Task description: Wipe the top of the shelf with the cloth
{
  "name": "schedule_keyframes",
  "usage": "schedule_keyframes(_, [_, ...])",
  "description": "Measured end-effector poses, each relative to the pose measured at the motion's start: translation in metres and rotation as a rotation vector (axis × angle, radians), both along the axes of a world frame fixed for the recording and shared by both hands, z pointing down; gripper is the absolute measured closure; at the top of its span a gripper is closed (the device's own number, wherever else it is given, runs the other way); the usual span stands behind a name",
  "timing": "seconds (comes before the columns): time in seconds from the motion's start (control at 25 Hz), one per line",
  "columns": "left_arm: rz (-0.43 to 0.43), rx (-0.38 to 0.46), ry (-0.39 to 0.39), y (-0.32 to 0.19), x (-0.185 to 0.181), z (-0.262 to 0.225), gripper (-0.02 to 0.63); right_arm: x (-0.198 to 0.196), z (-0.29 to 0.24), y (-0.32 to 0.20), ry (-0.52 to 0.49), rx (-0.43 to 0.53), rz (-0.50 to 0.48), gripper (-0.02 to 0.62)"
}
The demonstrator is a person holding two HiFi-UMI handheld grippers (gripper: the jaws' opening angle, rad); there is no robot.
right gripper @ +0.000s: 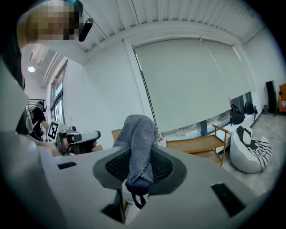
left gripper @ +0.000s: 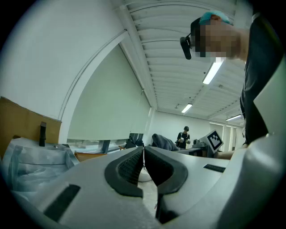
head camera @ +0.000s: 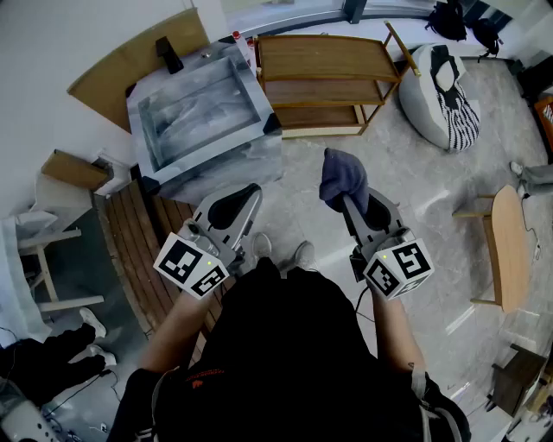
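Held before the body, the right gripper pinches a bunched grey-blue cloth standing upright. The left gripper has its jaws together, empty.

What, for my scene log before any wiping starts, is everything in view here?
Shelf: one, light wood, three tiers, by the window.
Container: one, silver-grey, plastic-wrapped, left of the shelf.
Cardboard sheet: one, brown, behind the container.
Beanbag: one, white with black pattern, right of the shelf.
Small table: one, light wood, right edge of the head view.
Bags: two, black, by the window at top right.
Cloth: one, grey-blue, draped over the right gripper's tip.
Left gripper: one, grey, jaws together on nothing, held in front of the person.
Right gripper: one, grey, jaws shut on the cloth, away from the shelf.
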State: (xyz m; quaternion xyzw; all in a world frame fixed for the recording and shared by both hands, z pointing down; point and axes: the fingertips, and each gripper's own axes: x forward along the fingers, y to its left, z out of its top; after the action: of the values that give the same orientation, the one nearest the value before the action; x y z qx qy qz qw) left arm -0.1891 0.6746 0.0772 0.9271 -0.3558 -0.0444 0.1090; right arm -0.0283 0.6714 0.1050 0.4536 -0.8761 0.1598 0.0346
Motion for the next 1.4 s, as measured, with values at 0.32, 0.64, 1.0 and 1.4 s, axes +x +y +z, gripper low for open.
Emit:
schedule_keyframes(0.32, [-0.009, -0.003, -0.008, -0.005, 0.009, 0.005, 0.581, 0.012, 0.001, -0.006, -0.013, 0.008, -0.002, 0.495])
schedule_keyframes(0.64, [-0.018, -0.007, -0.018, -0.008, 0.049, 0.014, 0.581, 0.044, 0.008, -0.006, -0.007, 0.009, -0.036, 0.495])
schedule_keyframes(1.0, [-0.023, 0.001, -0.047, -0.014, 0.083, 0.016, 0.581, 0.082, 0.01, -0.009, -0.012, 0.022, -0.045, 0.497])
schedule_keyframes(1.4, [-0.024, -0.012, -0.048, -0.026, 0.105, 0.022, 0.58, 0.105, 0.016, -0.022, -0.018, 0.011, -0.042, 0.497])
